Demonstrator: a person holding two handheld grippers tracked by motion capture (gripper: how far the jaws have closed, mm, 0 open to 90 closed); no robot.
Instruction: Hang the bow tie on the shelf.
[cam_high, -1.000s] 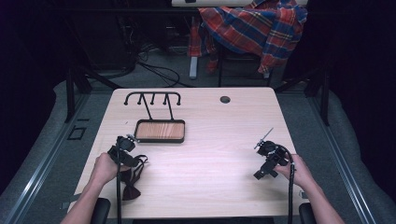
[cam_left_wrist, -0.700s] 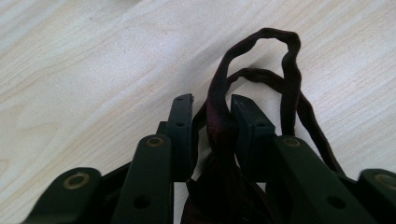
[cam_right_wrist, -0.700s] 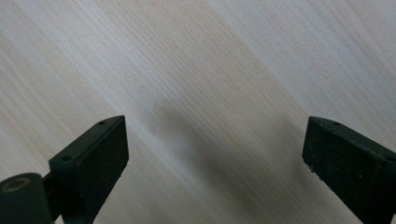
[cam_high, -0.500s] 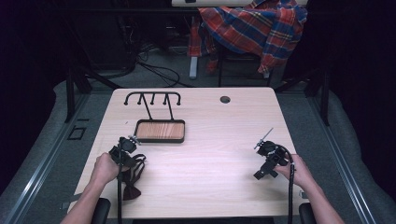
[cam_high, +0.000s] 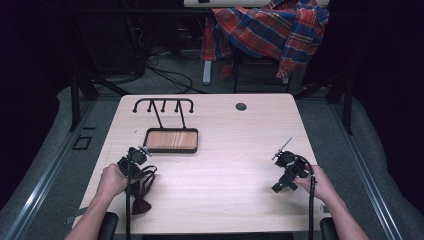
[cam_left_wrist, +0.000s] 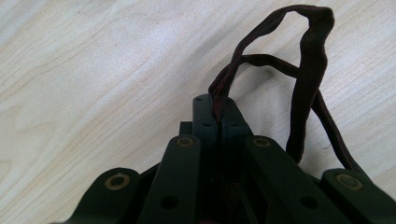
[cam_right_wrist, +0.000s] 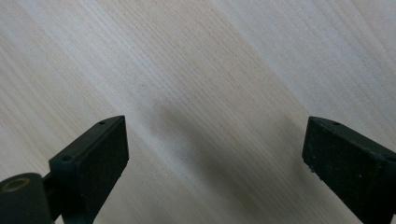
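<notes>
Left gripper (cam_left_wrist: 217, 122) first: its jaws have just been closing and now meet on the thin strap (cam_left_wrist: 261, 60) of a dark maroon bow tie (cam_high: 140, 192). The left gripper view makes that pinch plain, with the strap looping up out of the pads and falling back down on the right. From the high view you get what the close-up can't give: the bow tie lies near the table's (cam_high: 225, 175) front left edge, the bow itself toward the person, just beside the left hand (cam_high: 112, 181), and a black stand with a wooden base (cam_high: 171, 139) sits a little farther in. Over on the right, the right gripper (cam_right_wrist: 215, 154) hovers over bare light wood, jaws spread wide with nothing between them. The high view places it near the right edge (cam_high: 287, 170), well apart from the bow tie.
</notes>
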